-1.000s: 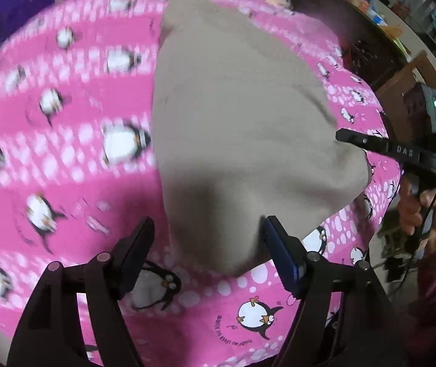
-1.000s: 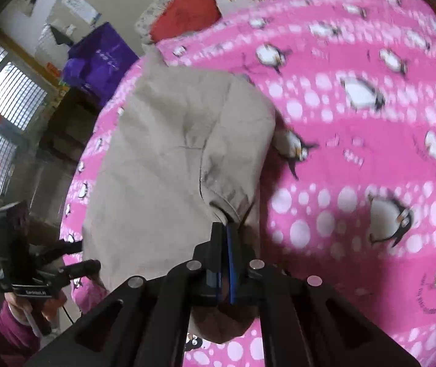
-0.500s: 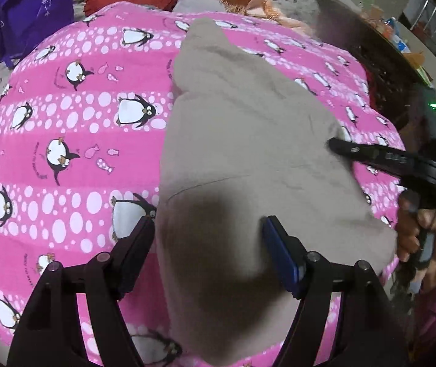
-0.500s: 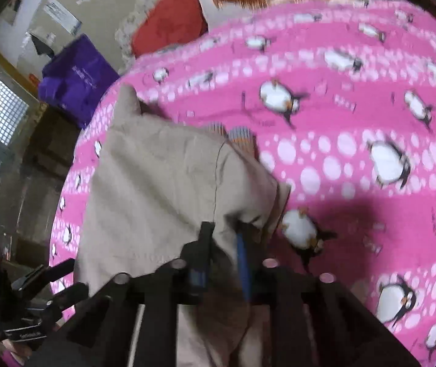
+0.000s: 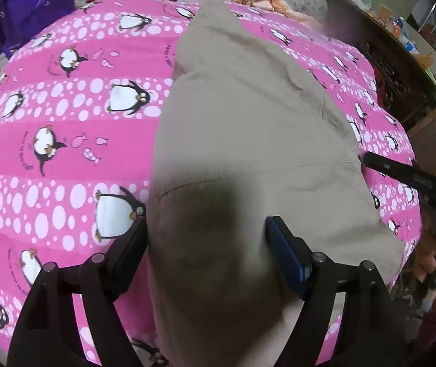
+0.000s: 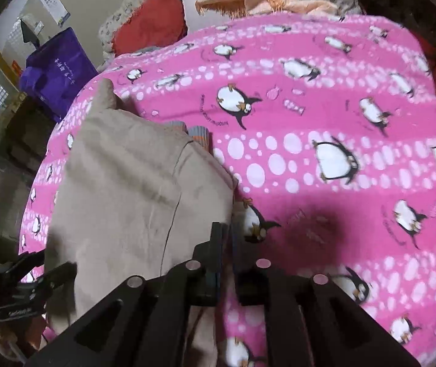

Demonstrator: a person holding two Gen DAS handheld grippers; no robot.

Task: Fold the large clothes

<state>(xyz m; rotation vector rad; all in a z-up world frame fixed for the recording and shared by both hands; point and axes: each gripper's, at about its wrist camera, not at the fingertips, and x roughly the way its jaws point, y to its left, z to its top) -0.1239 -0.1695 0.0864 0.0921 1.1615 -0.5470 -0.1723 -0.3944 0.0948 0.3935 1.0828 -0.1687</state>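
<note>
Beige, one large garment (image 5: 248, 140) lies on the pink penguin blanket (image 5: 65, 153). The left claw (image 5: 207, 238) hovers over its near end, spread wide and empty. The right claw (image 6: 225, 244) sits at its edge, apparently nearly closed, possibly pinching cloth. A fold seems underway; next, regrip a corner.

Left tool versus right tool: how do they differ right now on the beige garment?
The left tool has its jaws wide apart; the right tool has them nearly together. The left tool is over the middle of the beige garment; the right tool is at its edge, next to the pink penguin blanket. I cannot tell whether the right tool is pinching fabric. Both are at the garment's near end.
</note>
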